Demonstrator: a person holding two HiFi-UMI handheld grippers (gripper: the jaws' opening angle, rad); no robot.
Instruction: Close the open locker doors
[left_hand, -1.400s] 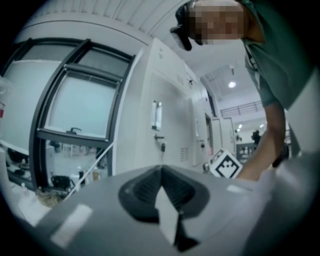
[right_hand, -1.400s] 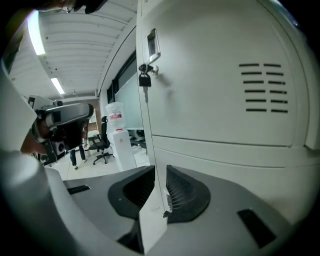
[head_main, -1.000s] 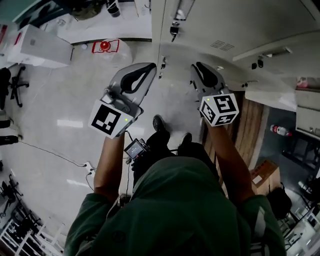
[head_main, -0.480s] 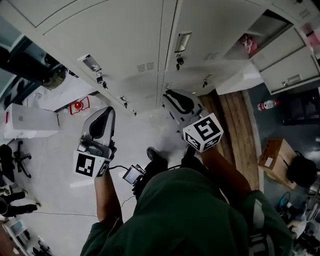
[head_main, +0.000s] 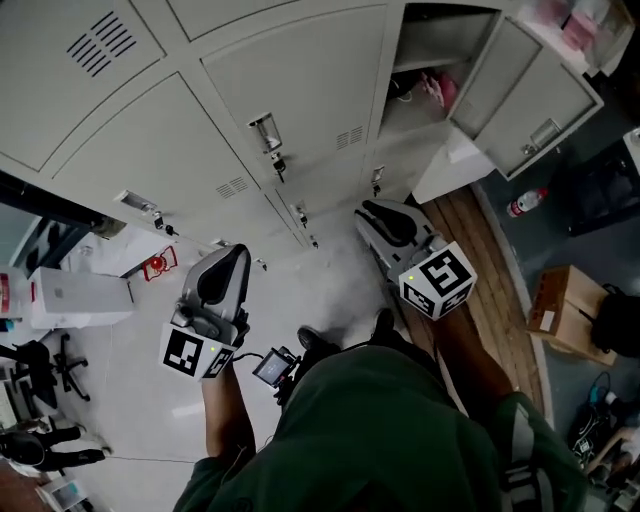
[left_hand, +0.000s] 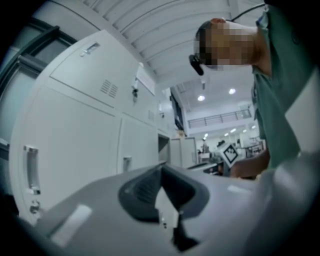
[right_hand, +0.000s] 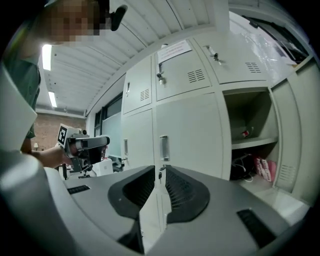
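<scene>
Left gripper: your left gripper has its dark ribbed pads meeting at the tips. Only a pale wedge shows lower down, and nothing is held. The shell is smooth, curved grey plastic.
Right gripper: your right gripper has its black ribbed pads a thin slit apart with nothing in the slit. Through it you see the seam of a closed door.
Cubes: the left cube and the right cube are white with black square patterns, both in the lower middle of the head view.
Closed lockers: the closed lockers are flat, pale grey sheet metal. Each door has slotted vents and a narrow upright metal handle. They fill the upper left and centre of the head view.
Open compartment: the open compartment is at the right of the right gripper view. It is a dark rectangular recess with a shelf across it, and a pink thing lies on the lower level.
Open door: the open door is at the upper right of the head view. It is a plain grey panel with a small handle, standing out from the compartment and well apart from both grippers.
Floor: the glossy pale floor is at the lower left. A strip of brown wooden planks runs along the right, beneath your right gripper.
Bottle: a pale bottle with red on it is at the right, just beside the planks.
Box: a brown cardboard box sits near the right edge.
</scene>
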